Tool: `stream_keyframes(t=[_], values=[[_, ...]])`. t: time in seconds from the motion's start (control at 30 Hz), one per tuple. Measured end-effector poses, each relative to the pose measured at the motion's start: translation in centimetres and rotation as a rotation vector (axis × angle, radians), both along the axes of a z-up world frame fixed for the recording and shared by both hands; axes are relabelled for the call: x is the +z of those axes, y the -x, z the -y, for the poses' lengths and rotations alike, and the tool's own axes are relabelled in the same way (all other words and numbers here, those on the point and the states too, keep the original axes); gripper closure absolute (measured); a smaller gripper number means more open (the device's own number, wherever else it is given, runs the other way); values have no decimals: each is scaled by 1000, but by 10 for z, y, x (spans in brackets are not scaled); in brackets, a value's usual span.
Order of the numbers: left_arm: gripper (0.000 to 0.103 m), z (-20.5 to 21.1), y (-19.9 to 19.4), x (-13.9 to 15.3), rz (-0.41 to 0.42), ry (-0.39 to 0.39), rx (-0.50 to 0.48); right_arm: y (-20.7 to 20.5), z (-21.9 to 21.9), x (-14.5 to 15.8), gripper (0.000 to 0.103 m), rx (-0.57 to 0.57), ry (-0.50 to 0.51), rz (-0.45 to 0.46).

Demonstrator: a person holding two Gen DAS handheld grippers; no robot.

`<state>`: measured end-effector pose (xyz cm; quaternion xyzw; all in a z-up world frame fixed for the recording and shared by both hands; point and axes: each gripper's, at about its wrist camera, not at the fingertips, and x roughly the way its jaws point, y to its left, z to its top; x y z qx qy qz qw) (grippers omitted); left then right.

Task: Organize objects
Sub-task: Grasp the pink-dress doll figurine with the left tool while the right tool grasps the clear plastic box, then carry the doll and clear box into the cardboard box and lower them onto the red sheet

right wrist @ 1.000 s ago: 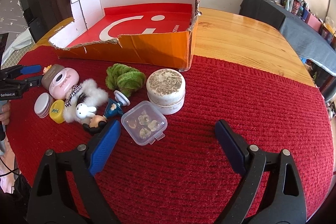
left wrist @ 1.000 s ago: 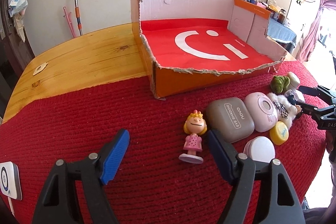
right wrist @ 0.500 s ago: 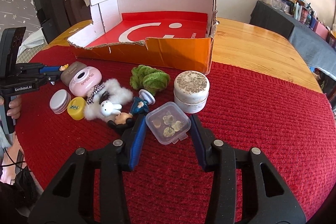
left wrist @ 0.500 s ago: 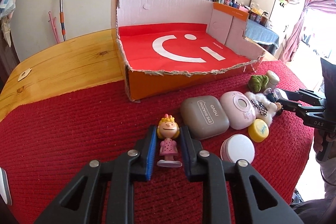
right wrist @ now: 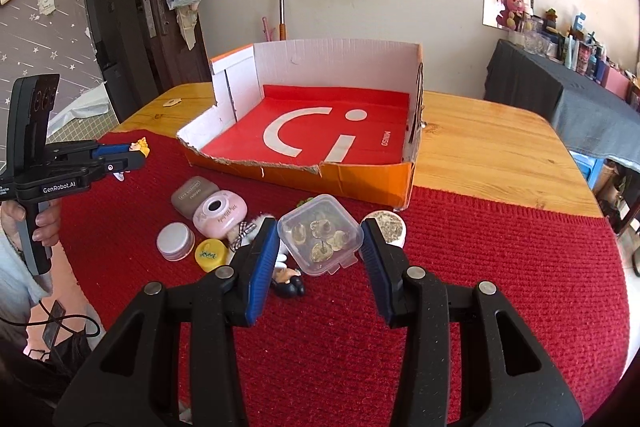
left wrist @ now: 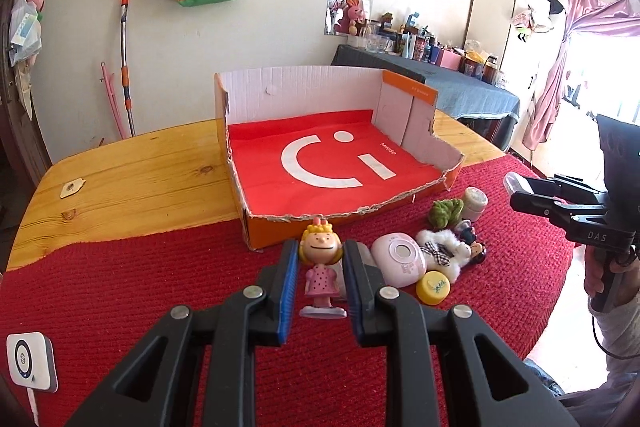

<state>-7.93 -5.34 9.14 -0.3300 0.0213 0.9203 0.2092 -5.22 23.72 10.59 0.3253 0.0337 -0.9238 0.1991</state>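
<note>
My left gripper (left wrist: 320, 267) is shut on a blonde girl figurine in a pink dress (left wrist: 321, 267), held above the red mat. My right gripper (right wrist: 320, 247) is shut on a small clear plastic box of pale stones (right wrist: 321, 239), also lifted off the mat. An open cardboard box with a red smiley liner (left wrist: 332, 163) (right wrist: 320, 139) stands behind both, nothing inside it. In the right wrist view the left gripper (right wrist: 134, 153) shows at far left with the figurine's yellow hair (right wrist: 141, 146) at its tips. The right gripper's black body (left wrist: 568, 203) shows at the left wrist view's right edge.
On the red mat (right wrist: 480, 267) lie a grey case (right wrist: 192, 197), a pink toy camera (right wrist: 219, 217), a white round tin (right wrist: 175, 241), a yellow lid (right wrist: 210, 253), a fluffy white toy (left wrist: 438, 253), a green plush (left wrist: 446, 211) and a white jar (right wrist: 390, 225). Bare wood (left wrist: 120, 183) flanks the box.
Both grippers closed from wide open, the left on the figurine, the right on the clear box. Both then rose off the mat with their objects, and the view tilted up.
</note>
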Motion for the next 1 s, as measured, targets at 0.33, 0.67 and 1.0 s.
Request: stream_keyframes(t=[0.33,0.67,1.0], values=[[80,2,5,12,-14,-15,8,11,0,4,63,6,-5,5],[80,-20,73,13,64,23,0,88,17,25,63,66,-55,43],[80,-40,128,-20,182,151,-36,161,36,-16,63,149,-190,251]])
